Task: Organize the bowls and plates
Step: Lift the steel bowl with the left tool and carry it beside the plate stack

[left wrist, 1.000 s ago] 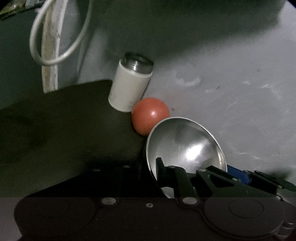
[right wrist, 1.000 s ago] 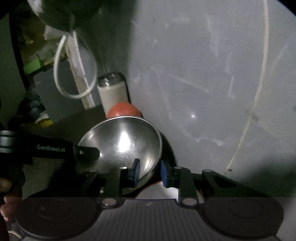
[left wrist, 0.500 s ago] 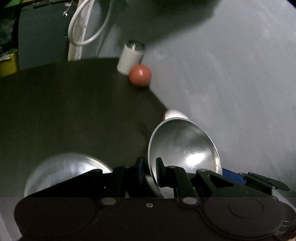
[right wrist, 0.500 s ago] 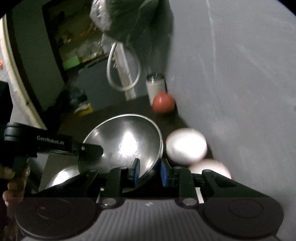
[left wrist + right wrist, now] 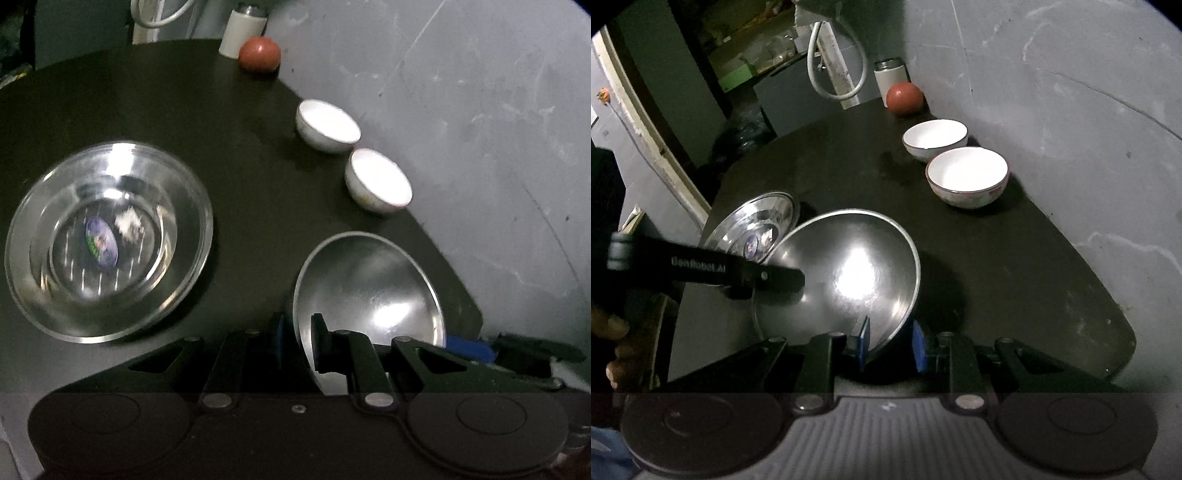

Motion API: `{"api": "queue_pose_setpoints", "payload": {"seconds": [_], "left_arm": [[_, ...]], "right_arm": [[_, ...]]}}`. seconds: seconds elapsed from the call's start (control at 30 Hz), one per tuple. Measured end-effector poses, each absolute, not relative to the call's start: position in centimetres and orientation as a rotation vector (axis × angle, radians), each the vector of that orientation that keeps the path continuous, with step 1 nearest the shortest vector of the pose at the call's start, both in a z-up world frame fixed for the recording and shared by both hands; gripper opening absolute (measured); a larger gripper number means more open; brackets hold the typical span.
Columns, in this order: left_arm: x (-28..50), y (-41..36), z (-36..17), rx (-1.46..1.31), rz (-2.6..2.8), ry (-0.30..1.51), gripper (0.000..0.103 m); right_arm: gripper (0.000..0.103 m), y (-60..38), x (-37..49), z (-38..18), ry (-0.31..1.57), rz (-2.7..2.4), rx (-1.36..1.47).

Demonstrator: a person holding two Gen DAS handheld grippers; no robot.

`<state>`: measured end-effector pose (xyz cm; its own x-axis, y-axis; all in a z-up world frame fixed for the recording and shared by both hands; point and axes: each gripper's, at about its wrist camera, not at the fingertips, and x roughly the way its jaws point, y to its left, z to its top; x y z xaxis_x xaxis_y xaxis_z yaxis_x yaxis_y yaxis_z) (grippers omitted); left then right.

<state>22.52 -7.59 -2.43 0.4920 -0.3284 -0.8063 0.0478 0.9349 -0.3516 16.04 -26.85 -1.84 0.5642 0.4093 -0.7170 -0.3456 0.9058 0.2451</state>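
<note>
Fingers on both my grippers pinch the same steel bowl [image 5: 846,273]: left gripper [image 5: 297,341] clamps its left rim, right gripper [image 5: 892,345] clamps the near-right rim. Bowl is tilted, held over the near part of the dark table [image 5: 1015,266]. Left of it sits a shiny steel plate [image 5: 109,240] with a sticker [image 5: 101,242] at centre. Farther right, two white bowls [image 5: 967,177] [image 5: 934,138] sit just beside each other along the grey wall [image 5: 1071,110]. Far end: red ball [image 5: 904,98] beside a white canister [image 5: 890,79].

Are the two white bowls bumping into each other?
Cannot tell. In the right wrist view the near bowl overlaps the far bowl, hiding any gap.
</note>
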Motion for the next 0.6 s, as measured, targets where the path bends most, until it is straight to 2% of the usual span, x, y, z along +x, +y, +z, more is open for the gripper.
{"api": "queue_pose_setpoints", "payload": {"seconds": [0.6], "left_arm": [[20.7,-6.1,-2.6,-0.299,-0.135,1.123,0.016]], "right_arm": [[0.030,-25.5,16.1,-2.5,0.920,0.608,0.019]]}}
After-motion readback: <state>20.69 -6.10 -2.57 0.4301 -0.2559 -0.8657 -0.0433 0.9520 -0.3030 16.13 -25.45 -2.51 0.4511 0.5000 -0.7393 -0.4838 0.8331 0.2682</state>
